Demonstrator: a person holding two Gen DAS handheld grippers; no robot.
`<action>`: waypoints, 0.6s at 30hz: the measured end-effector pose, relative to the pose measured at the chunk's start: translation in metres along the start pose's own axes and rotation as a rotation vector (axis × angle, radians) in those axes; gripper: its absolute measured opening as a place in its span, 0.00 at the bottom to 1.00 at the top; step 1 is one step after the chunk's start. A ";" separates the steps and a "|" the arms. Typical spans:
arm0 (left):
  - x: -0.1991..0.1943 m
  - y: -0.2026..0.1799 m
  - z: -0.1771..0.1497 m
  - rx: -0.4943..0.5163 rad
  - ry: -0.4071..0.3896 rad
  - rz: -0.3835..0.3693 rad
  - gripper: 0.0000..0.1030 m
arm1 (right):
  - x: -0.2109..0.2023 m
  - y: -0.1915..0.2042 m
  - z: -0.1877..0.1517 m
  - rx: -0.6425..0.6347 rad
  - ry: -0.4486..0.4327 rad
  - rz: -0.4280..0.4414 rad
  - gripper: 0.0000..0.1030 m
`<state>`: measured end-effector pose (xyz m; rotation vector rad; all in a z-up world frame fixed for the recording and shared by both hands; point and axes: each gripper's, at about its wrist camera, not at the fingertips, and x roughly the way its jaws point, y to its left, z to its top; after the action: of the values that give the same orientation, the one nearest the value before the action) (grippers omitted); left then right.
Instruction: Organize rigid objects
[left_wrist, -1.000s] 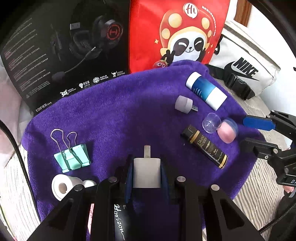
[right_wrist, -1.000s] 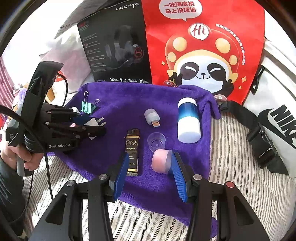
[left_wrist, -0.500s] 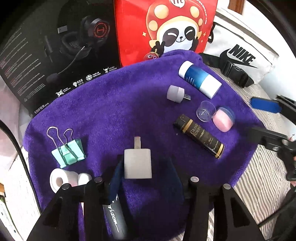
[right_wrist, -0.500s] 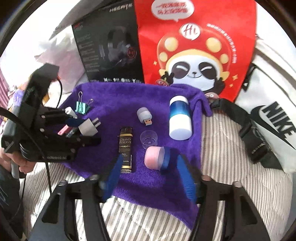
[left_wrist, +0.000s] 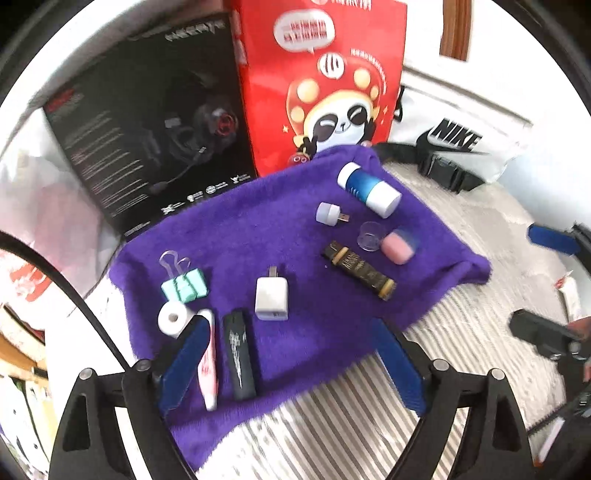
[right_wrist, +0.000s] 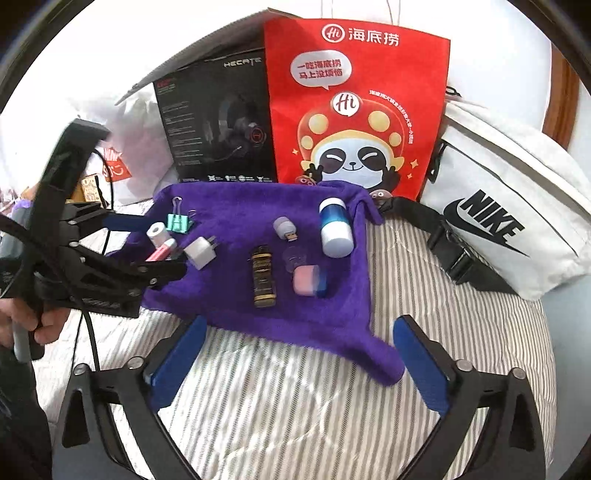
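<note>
A purple towel (left_wrist: 258, 229) carries the small objects. The white charger plug (left_wrist: 271, 298) lies free on it, just beyond my left gripper (left_wrist: 290, 326), whose jaws are opening with nothing pressed between them. Beside the left finger lie a pink tube (left_wrist: 207, 365), a black stick (left_wrist: 240, 354), a white roll (left_wrist: 173, 319) and a green binder clip (left_wrist: 184, 286). The pink jar (right_wrist: 308, 280) rests on its side on the towel, well ahead of my right gripper (right_wrist: 298, 325), which is also opening and holds nothing. Near the jar are a black-gold lighter (right_wrist: 263, 275), a clear cap (right_wrist: 293, 256), a USB light (right_wrist: 284, 228) and a blue-white bottle (right_wrist: 334, 227).
A black headset box (right_wrist: 218, 122), a red panda bag (right_wrist: 354, 110) and a white Nike bag (right_wrist: 509, 206) stand behind the towel. Striped bedding (right_wrist: 295, 398) lies under both grippers. A hand (right_wrist: 22, 321) holds the left gripper's handle.
My left gripper let go of the white charger, spread its jaws and pulled back and up. My right gripper released the pink jar, opened wide and drew back off the towel.
</note>
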<state>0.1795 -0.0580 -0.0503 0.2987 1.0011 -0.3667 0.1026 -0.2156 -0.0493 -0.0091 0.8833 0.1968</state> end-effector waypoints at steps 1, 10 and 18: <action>-0.008 0.001 -0.005 -0.030 -0.003 0.015 0.94 | -0.003 0.003 -0.001 0.002 0.003 0.004 0.99; -0.062 0.016 -0.054 -0.270 -0.058 0.189 1.00 | -0.024 0.024 -0.006 0.039 0.017 -0.042 1.00; -0.095 0.007 -0.077 -0.350 -0.109 0.247 1.00 | -0.052 0.039 -0.011 0.031 -0.002 -0.064 1.00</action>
<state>0.0772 -0.0051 -0.0075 0.0819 0.8908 0.0184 0.0555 -0.1873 -0.0131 -0.0084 0.8828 0.1235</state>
